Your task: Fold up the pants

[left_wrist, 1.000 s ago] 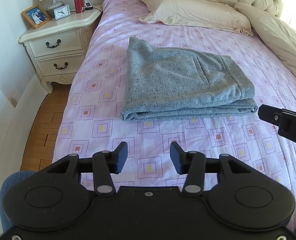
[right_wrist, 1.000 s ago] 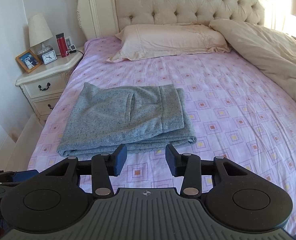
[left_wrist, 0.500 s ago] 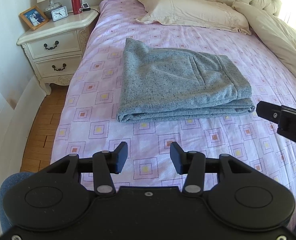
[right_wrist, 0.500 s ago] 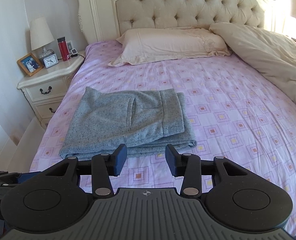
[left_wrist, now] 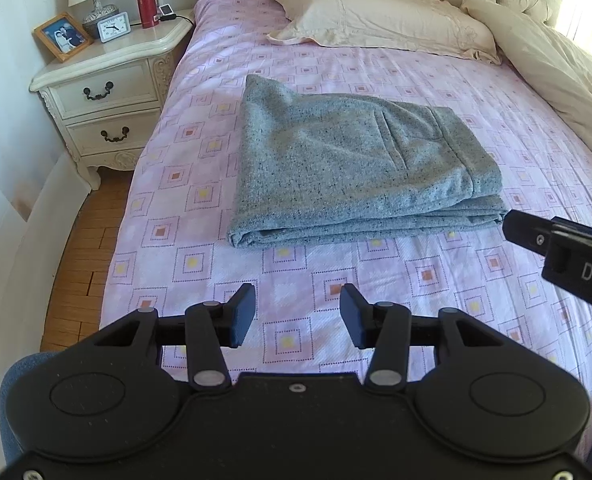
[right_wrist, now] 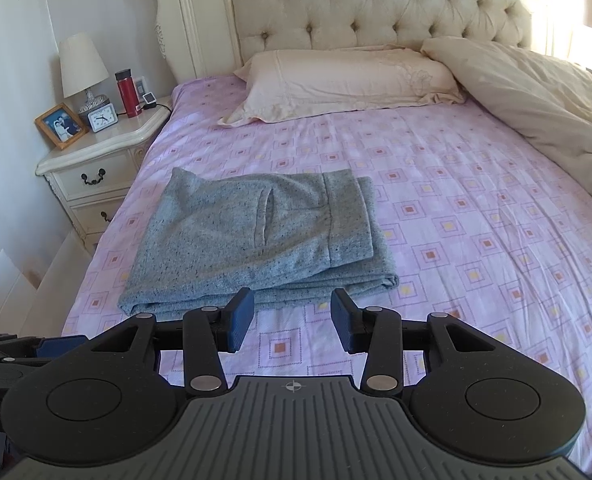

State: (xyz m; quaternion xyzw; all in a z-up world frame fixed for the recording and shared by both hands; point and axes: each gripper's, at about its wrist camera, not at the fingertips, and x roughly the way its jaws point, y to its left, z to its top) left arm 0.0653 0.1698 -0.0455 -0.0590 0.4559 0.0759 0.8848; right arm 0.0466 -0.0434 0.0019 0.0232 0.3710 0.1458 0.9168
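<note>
Pink patterned bedsheet (left_wrist: 296,272) fills most of the frame, with the grey pants (left_wrist: 348,172) lying centre-frame as a neat layered rectangle, so folding looks basically finished. Left gripper (left_wrist: 296,316) and right gripper (right_wrist: 291,320) are held spread and empty, short of the near edge. Only loose corners would need squaring, gently so nothing gets dragged.

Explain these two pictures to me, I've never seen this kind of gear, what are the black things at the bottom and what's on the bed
Each picture comes from a wide-angle camera mounted on a hand-held gripper that a person carries, one in each hand, looking out along its two fingers. One view shows the left hand-held gripper, the other the right hand-held gripper. Both are open and hold nothing. On the pink patterned bed sheet lie folded grey speckled knit pants, with a cream pillow and cream duvet beyond. A white nightstand stands beside the bed.
</note>
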